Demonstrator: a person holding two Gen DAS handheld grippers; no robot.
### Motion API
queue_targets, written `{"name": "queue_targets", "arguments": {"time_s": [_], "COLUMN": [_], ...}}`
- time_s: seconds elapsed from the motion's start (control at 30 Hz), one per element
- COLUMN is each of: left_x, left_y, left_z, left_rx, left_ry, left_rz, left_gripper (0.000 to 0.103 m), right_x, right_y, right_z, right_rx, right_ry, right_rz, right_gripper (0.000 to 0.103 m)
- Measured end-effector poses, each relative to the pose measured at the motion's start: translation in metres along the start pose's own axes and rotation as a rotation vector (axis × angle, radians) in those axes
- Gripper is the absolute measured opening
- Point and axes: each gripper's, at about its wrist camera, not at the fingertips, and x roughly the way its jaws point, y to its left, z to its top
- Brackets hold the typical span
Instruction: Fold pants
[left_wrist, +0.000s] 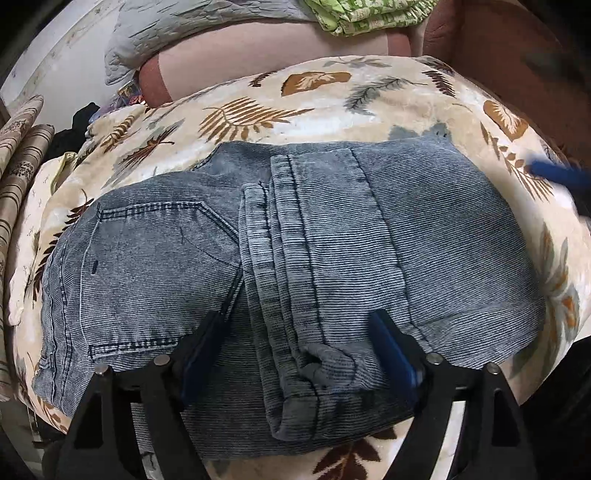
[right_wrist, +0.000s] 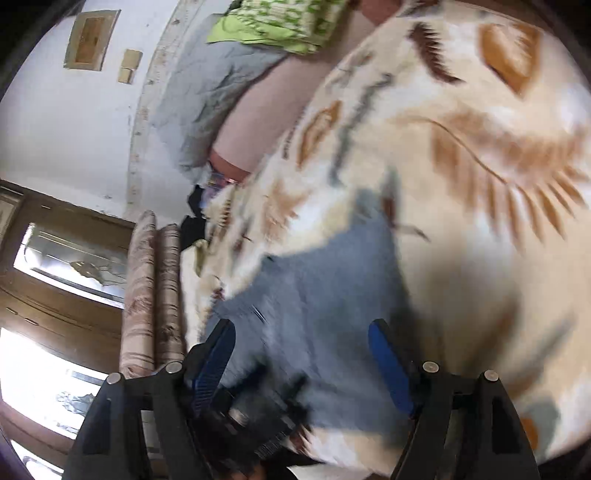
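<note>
Pants (left_wrist: 295, 258) of faded blue-grey ribbed denim lie folded into a compact bundle on a cream plush blanket (left_wrist: 332, 99) printed with brown, ochre and grey leaves. In the left wrist view, the back pocket with dark stitching faces up on the left half, while the leg hems are stacked across the middle, their edges running toward the camera. Left hand-held gripper (left_wrist: 297, 332): black frame with blue fingers spread wide apart, one to each side of the stacked hems at the near edge of the bundle, nothing clamped between them. Right hand-held gripper (right_wrist: 301, 336): fingers likewise spread apart, hanging over the pants (right_wrist: 314, 295) with no fabric between them; this view is smeared by motion blur, and the blanket (right_wrist: 461, 184) fills its right side. A blue finger of the right hand-held gripper (left_wrist: 557, 173) shows blurred at the right edge of the left wrist view, beside the bundle and over the blanket. Behind the blanket lie a grey quilted cover (left_wrist: 177, 29) and a green patterned cloth (left_wrist: 369, 14). Striped beige curtain folds (left_wrist: 22, 166) hang at far left.
</note>
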Motion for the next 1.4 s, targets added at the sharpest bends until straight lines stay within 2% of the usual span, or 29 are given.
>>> {"name": "queue_targets", "arguments": {"time_s": [0.03, 0.07, 0.13, 0.17, 0.23, 0.3, 0.43, 0.53, 0.6, 0.67, 0.7, 0.8, 0.87, 0.93, 0.97, 1.0, 1.03, 1.17, 1.23, 1.4], "left_x": [0.000, 0.000, 0.002, 0.004, -0.004, -0.003, -0.003, -0.003, -0.003, -0.003, -0.004, -0.004, -0.004, -0.004, -0.004, -0.004, -0.005, -0.005, -0.005, -0.006], "left_y": [0.002, 0.004, 0.005, 0.005, 0.006, 0.007, 0.006, 0.006, 0.005, 0.005, 0.006, 0.007, 0.006, 0.006, 0.007, 0.006, 0.008, 0.008, 0.008, 0.009], "left_z": [0.000, 0.000, 0.002, 0.002, 0.001, 0.001, 0.001, 0.000, 0.001, 0.001, 0.001, 0.001, 0.000, 0.000, -0.001, -0.001, -0.002, -0.002, -0.003, -0.003], "left_rx": [-0.010, -0.013, -0.007, -0.008, -0.024, -0.026, -0.033, -0.038, -0.038, -0.038, -0.035, -0.038, -0.040, -0.040, -0.036, -0.029, -0.027, -0.028, -0.028, -0.023], "left_ry": [0.000, -0.001, -0.008, -0.008, -0.011, -0.018, -0.020, -0.020, -0.018, -0.019, -0.019, -0.018, -0.023, -0.023, -0.022, -0.026, -0.027, -0.031, -0.036, -0.037], "left_rz": [-0.008, -0.016, -0.013, -0.014, -0.028, -0.037, -0.042, -0.048, -0.047, -0.045, -0.049, -0.054, -0.051, -0.053, -0.054, -0.054, -0.061, -0.063, -0.065, -0.073], "left_gripper": [0.084, 0.084, 0.085, 0.085, 0.085, 0.085, 0.085, 0.085, 0.086, 0.086, 0.086, 0.086, 0.086, 0.086, 0.086, 0.086, 0.086, 0.086, 0.086, 0.086], "right_x": [0.015, 0.025, 0.067, 0.080, 0.069, 0.048, 0.017, 0.011, 0.034, 0.026, 0.019, 0.000, -0.003, 0.019, 0.027, 0.022, 0.018, 0.013, 0.014, 0.029], "right_y": [-0.004, -0.009, -0.039, -0.065, -0.058, -0.031, -0.009, -0.017, -0.046, -0.049, -0.041, -0.013, -0.010, -0.025, -0.039, -0.044, -0.042, -0.012, 0.001, 0.016], "right_z": [0.011, 0.020, 0.036, 0.040, 0.042, 0.032, -0.008, -0.047, -0.070, -0.073, -0.072, -0.076, -0.083, -0.087, -0.091, -0.091, -0.090, -0.082, -0.073, -0.034], "right_rx": [0.007, 0.011, 0.052, 0.151, 0.169, 0.056, 0.006, 0.017, 0.043, 0.058, 0.078, -0.022, -0.036, -0.019, 0.009, 0.036, 0.056, -0.032, -0.056, -0.081], "right_ry": [0.019, 0.025, 0.084, 0.101, 0.061, 0.026, 0.039, 0.064, 0.150, 0.092, 0.082, 0.039, 0.043, 0.090, 0.118, 0.072, 0.070, 0.075, 0.058, 0.027], "right_rz": [0.019, -0.003, -0.151, -0.139, -0.104, -0.177, -0.103, -0.084, -0.156, -0.116, -0.133, -0.155, -0.110, -0.181, -0.175, -0.137, -0.133, -0.203, -0.167, -0.154], "right_gripper": [0.077, 0.078, 0.078, 0.077, 0.076, 0.077, 0.077, 0.080, 0.084, 0.082, 0.082, 0.082, 0.082, 0.083, 0.082, 0.081, 0.081, 0.081, 0.081, 0.081]}}
